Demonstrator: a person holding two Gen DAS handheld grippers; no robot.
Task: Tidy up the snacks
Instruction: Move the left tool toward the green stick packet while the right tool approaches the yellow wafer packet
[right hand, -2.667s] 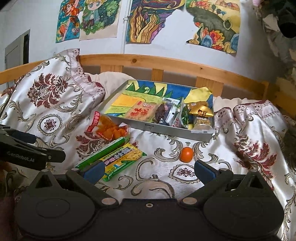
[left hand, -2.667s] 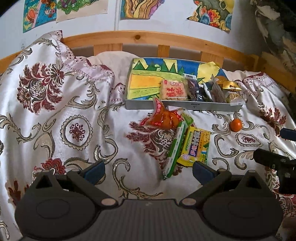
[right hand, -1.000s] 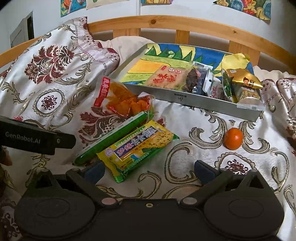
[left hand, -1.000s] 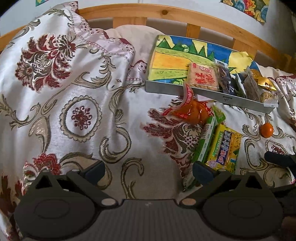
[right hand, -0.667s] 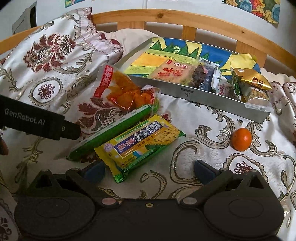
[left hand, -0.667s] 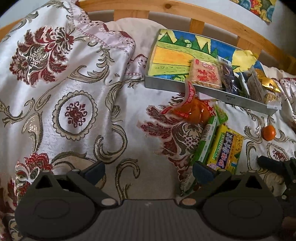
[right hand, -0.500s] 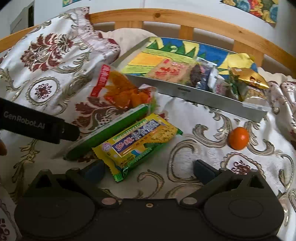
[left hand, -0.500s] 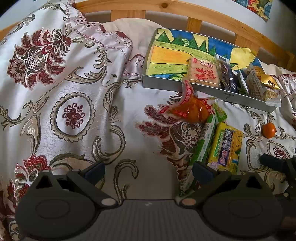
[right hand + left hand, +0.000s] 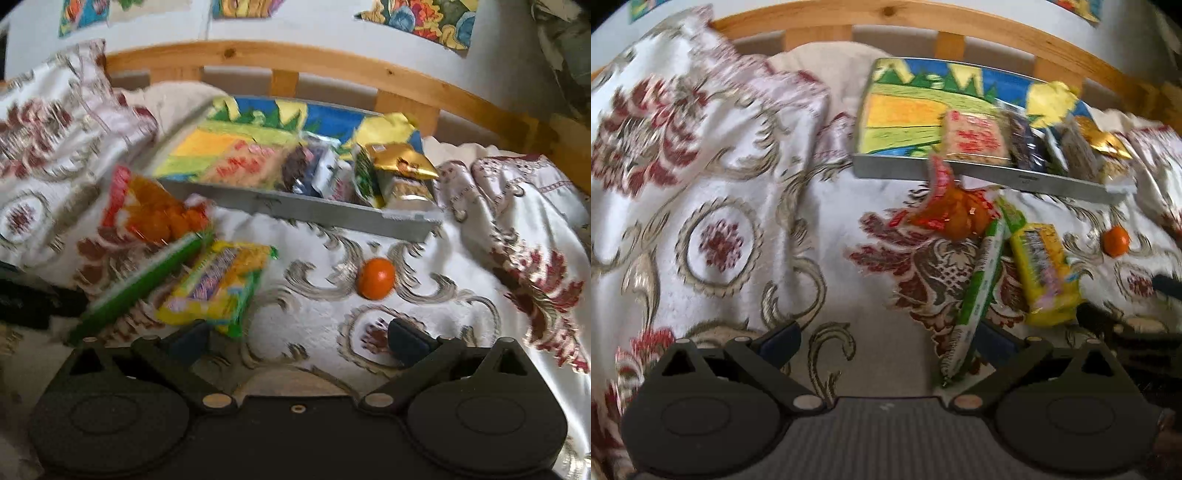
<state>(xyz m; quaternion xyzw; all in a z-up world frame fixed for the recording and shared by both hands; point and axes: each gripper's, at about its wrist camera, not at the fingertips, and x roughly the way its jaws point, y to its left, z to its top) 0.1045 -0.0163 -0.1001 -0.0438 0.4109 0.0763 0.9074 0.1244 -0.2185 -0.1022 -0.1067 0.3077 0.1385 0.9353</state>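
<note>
Though blur defeats every label, both the left tool (image 9: pixel 886 338) and right tool (image 9: pixel 301 338) gape wide, holding nothing.

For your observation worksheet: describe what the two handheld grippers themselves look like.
Both the left gripper and the right gripper are matte black, with two round housings, angled link arms with pale pivot pins, and dark blue fingertip pads. No cables or sleeves show.

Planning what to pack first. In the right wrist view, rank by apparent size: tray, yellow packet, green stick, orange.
1. Tray, largest.
2. Yellow packet and green stick: too alike and blurred to rank.
3. Orange, smallest.
</note>
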